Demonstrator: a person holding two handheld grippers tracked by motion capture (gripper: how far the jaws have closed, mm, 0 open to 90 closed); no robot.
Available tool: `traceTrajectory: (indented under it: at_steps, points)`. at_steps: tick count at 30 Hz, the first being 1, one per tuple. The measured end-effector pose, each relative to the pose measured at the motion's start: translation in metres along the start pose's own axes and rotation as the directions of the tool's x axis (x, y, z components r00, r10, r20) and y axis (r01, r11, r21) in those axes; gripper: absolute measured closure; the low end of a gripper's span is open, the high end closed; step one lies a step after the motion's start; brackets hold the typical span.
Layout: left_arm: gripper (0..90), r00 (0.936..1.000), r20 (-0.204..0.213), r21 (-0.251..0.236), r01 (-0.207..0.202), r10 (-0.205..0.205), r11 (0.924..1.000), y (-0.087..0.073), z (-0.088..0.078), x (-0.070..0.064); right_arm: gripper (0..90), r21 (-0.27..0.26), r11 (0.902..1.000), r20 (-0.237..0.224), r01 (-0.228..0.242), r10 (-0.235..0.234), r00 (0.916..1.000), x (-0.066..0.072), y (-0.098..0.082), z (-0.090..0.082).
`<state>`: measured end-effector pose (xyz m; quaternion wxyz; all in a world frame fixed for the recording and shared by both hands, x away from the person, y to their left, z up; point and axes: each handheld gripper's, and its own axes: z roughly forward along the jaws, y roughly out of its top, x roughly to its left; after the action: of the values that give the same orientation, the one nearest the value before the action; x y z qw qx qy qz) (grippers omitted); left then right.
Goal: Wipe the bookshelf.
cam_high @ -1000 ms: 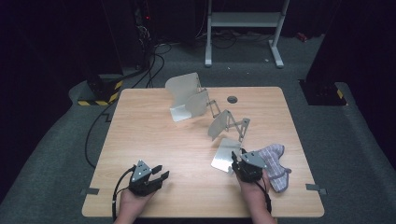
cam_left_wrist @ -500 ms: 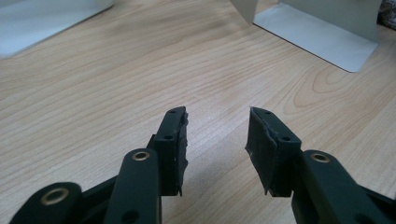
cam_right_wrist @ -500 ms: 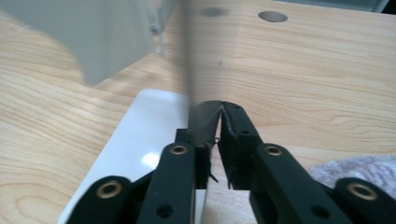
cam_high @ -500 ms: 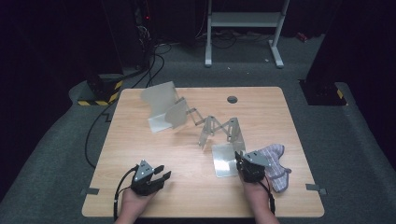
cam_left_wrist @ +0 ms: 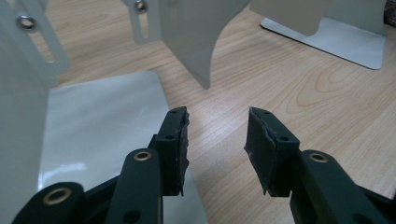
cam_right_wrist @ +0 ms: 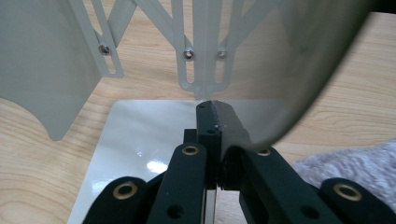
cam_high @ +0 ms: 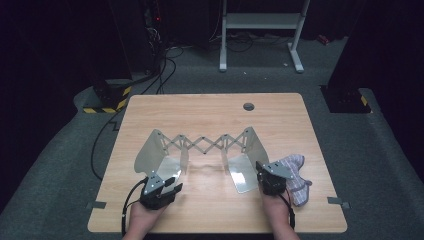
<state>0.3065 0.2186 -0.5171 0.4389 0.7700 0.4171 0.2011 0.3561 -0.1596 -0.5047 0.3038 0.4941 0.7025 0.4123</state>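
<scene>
A pale grey metal folding rack [cam_high: 200,145] stands stretched out across the near half of the table, its scissor lattice [cam_right_wrist: 196,51] linking two upright end panels with flat base plates. My right gripper [cam_high: 263,169] is shut on the lower edge of the right end panel [cam_right_wrist: 299,60], just above that end's base plate [cam_right_wrist: 149,135]; its jaws [cam_right_wrist: 217,112] meet on the sheet. My left gripper [cam_high: 171,184] is open and empty by the left base plate [cam_left_wrist: 102,116], its jaws [cam_left_wrist: 217,126] over bare wood. The left end panel [cam_high: 150,152] stands just beyond it.
A purple-and-white checked cloth [cam_high: 296,172] lies bunched just right of my right gripper, also seen as cloth [cam_right_wrist: 345,163]. The wooden table [cam_high: 210,112] has a cable hole [cam_high: 248,106] at the back. A cable [cam_high: 127,202] trails from the left gripper.
The rack's free end has swung from the back of the table round to the left and come down near my left gripper, stretching the lattice out. Both hands stayed put.
</scene>
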Motion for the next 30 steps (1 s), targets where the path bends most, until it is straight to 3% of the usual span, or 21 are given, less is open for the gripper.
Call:
traceTrajectory:
  at_steps: [4, 8, 10, 12, 15, 19, 23, 24, 27, 30]
  points:
    - [60.7, 0.9994, -0.026, 0.014, -0.024, 0.024, 0.9996, -0.004, -0.011, 0.003, 89.0, -0.001, 1.0000, 0.006, 0.002, -0.002, 1.0000, 0.000, 0.000, 0.000]
    - [62.9, 0.9961, -0.088, 0.024, 0.008, -0.005, 0.9997, -0.018, -0.031, 0.017, 84.8, -0.010, 0.9998, 0.011, 0.018, -0.018, 0.9998, 0.000, -0.001, -0.002]
    - [61.7, 0.9900, -0.134, 0.013, 0.044, -0.042, 0.9989, -0.023, -0.041, 0.026, 81.2, -0.007, 0.9999, 0.003, 0.013, -0.013, 0.9999, 0.000, 0.000, -0.002]
    - [56.5, 0.9780, -0.185, -0.016, 0.095, -0.097, 0.9953, -0.027, -0.050, 0.036, 77.4, -0.009, 0.9998, -0.002, 0.020, -0.020, 0.9998, 0.000, 0.000, -0.005]
    - [51.0, 0.9632, -0.230, -0.054, 0.131, -0.140, 0.9899, -0.026, -0.056, 0.045, 74.3, -0.013, 0.9991, 0.000, 0.039, -0.039, 0.9992, -0.001, 0.001, -0.010]
    - [49.4, 0.9615, -0.205, -0.115, 0.162, -0.183, 0.9800, -0.010, -0.055, 0.050, 72.1, -0.008, 0.9997, -0.008, 0.025, -0.025, 0.9997, -0.005, 0.000, -0.013]
    - [61.0, 0.9657, -0.216, -0.129, 0.118, -0.144, 0.9847, 0.006, -0.046, 0.045, 77.9, 0.008, 0.9998, -0.027, 0.020, -0.020, 0.9994, -0.004, -0.004, -0.015]
    - [65.9, 0.9612, -0.239, -0.122, 0.111, -0.137, 0.9864, 0.008, -0.043, 0.044, 81.3, 0.011, 0.9996, -0.031, 0.026, -0.025, 0.9992, -0.003, -0.004, -0.015]
    - [82.6, 0.9568, -0.258, -0.117, 0.107, -0.135, 0.9873, 0.013, -0.034, 0.045, 87.8, 0.008, 0.9996, -0.026, 0.029, -0.028, 0.9993, 0.001, -0.003, -0.015]
    - [83.6, 0.9518, -0.278, -0.122, 0.099, -0.130, 0.9876, 0.018, -0.024, 0.045, 86.8, 0.008, 0.9989, -0.012, 0.045, -0.045, 0.9989, 0.008, -0.001, -0.012]
